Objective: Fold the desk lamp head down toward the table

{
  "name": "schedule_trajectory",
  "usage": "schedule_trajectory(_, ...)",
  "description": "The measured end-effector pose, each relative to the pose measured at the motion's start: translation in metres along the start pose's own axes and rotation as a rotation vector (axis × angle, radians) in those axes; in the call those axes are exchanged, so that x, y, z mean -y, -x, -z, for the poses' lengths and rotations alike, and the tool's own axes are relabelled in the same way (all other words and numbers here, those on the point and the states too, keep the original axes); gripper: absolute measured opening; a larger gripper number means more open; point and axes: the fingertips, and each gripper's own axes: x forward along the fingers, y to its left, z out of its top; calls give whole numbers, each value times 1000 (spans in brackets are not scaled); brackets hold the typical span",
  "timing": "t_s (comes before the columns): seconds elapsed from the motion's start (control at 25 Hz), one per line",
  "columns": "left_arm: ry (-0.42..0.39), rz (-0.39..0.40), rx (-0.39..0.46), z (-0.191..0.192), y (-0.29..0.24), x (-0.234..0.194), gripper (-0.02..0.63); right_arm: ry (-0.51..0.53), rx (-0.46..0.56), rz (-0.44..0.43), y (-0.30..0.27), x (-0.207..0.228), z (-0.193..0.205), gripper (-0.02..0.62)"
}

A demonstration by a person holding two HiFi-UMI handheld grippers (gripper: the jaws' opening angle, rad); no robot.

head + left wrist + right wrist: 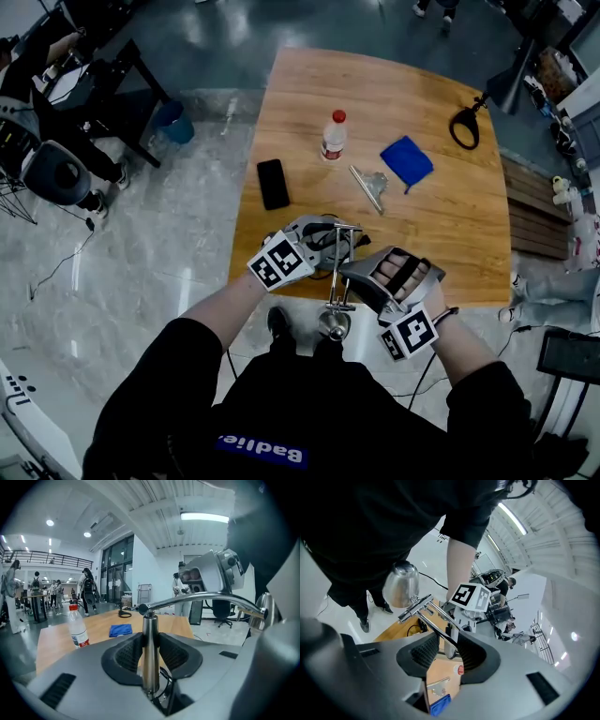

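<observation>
A chrome desk lamp stands at the near edge of the wooden table [441, 234]. My left gripper [328, 246] is shut on its upright post [150, 653], the pads pressing both sides. The lamp's arm [339, 272] runs from the post toward me and ends in the round chrome head [334, 323], which hangs beyond the table edge. My right gripper [352, 277] stands open around that arm: the thin rods [436, 620] pass between the jaws with a gap on one side. In the right gripper view the head [400, 584] shows just past the jaws.
Farther back on the table are a water bottle with a red cap [333, 136], a black phone [273, 183], a blue cloth [406, 161], a small metal part [370, 186] and a black loop [464, 127]. Chairs and people stand around the room.
</observation>
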Motion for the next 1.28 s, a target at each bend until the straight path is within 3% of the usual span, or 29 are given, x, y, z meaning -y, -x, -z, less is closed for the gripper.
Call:
schedule_trajectory(0.24,-25,54,-1,2,0,1,120,77,-28,-23,-14,-16,0,135)
schedule_trajectory(1.28,-43,119,14,8,-3,-1,121,256,-43,-40,-46,-43,20,147)
